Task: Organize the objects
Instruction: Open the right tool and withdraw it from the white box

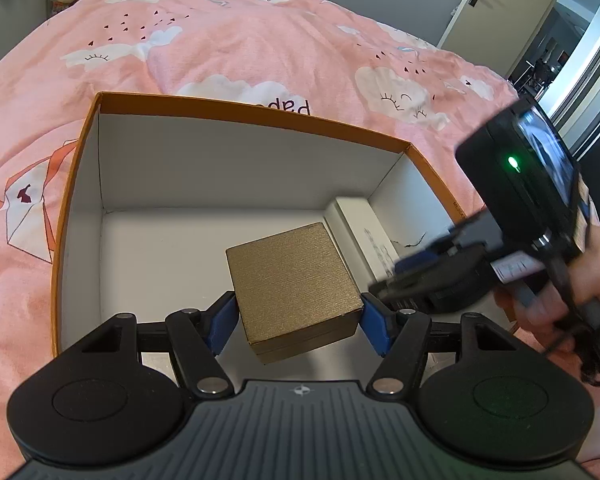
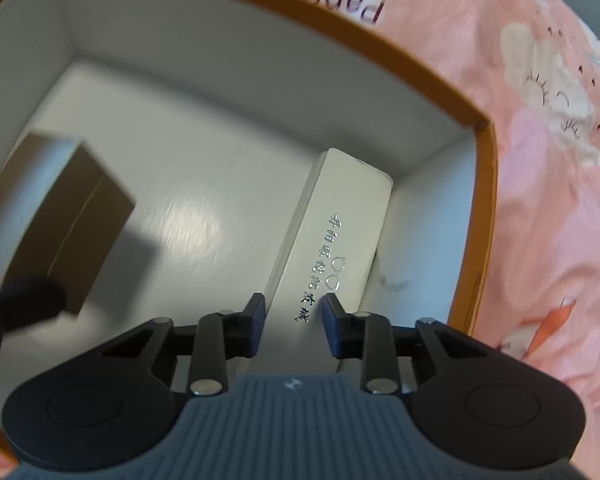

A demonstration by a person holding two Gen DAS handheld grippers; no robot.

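Fingers (image 1: pixel 374 322) clamp gold box (image 1: pixel 292 280), above carton (image 1: pixel 236 110)

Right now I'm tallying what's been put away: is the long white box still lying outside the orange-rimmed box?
No, the long white box lies on the floor inside the orange-rimmed box, against its right wall.

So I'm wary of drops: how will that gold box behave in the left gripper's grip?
The gold box looks stiff: flat faces, crisp edges, so the left gripper probably won't crush it. Its brushed finish may be slightly slick. It hangs tilted above the orange box floor, so it might pivot.
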